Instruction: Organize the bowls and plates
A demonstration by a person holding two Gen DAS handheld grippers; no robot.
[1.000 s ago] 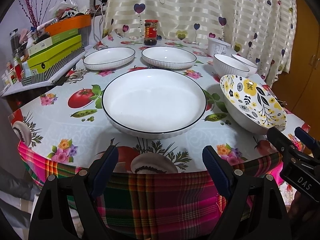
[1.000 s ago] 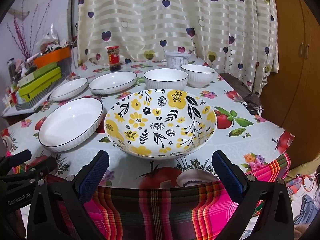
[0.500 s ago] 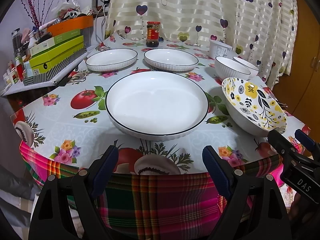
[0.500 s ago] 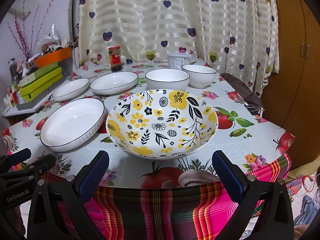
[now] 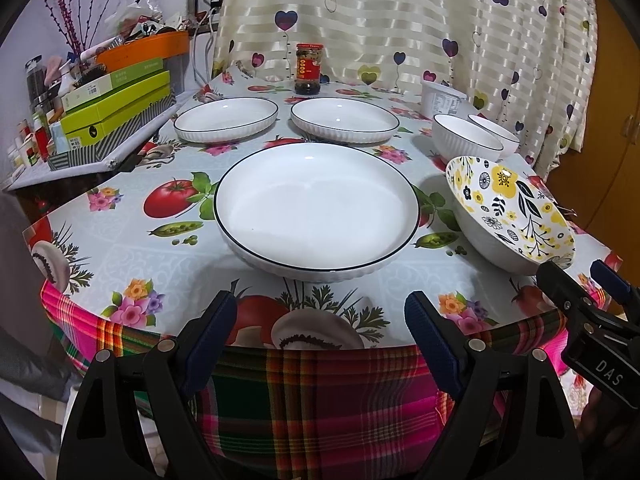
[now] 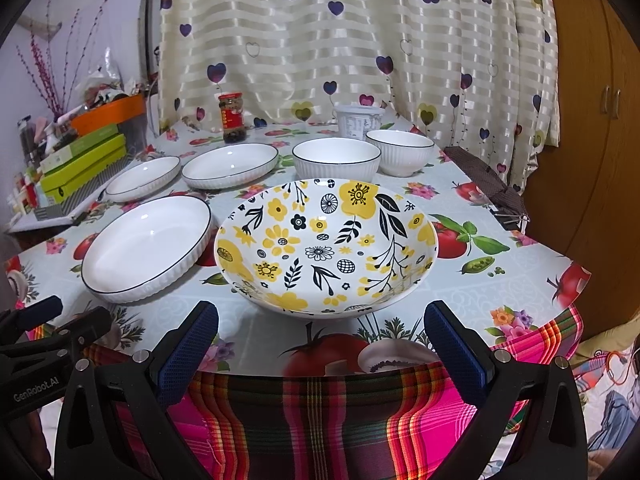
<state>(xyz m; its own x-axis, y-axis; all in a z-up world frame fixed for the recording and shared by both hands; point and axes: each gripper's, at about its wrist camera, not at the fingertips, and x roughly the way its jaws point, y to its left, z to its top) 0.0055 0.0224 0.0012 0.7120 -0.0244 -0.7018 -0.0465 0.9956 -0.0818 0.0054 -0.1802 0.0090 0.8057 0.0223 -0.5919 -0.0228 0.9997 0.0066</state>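
Note:
A large white plate (image 5: pixel 316 208) with a dark rim sits near the table's front edge; it also shows in the right wrist view (image 6: pixel 146 248). A yellow-flowered bowl (image 6: pixel 326 246) stands to its right, also in the left wrist view (image 5: pixel 510 216). Two smaller white plates (image 5: pixel 226 119) (image 5: pixel 344 120) and two white bowls (image 6: pixel 336 158) (image 6: pixel 404 150) stand behind. My left gripper (image 5: pixel 320 326) is open and empty, before the large plate. My right gripper (image 6: pixel 320 338) is open and empty, before the flowered bowl.
A sauce jar (image 5: pixel 308 69) and a white tub (image 6: pixel 358 121) stand at the back by the curtain. Green boxes (image 5: pixel 116 110) and clutter fill a side shelf at left. A wooden cabinet (image 6: pixel 592 140) stands at right. The tablecloth (image 6: pixel 320 420) hangs over the front edge.
Both grippers have risen slightly, so the dishes sit a little lower in view. Both stay open and no dish has moved.

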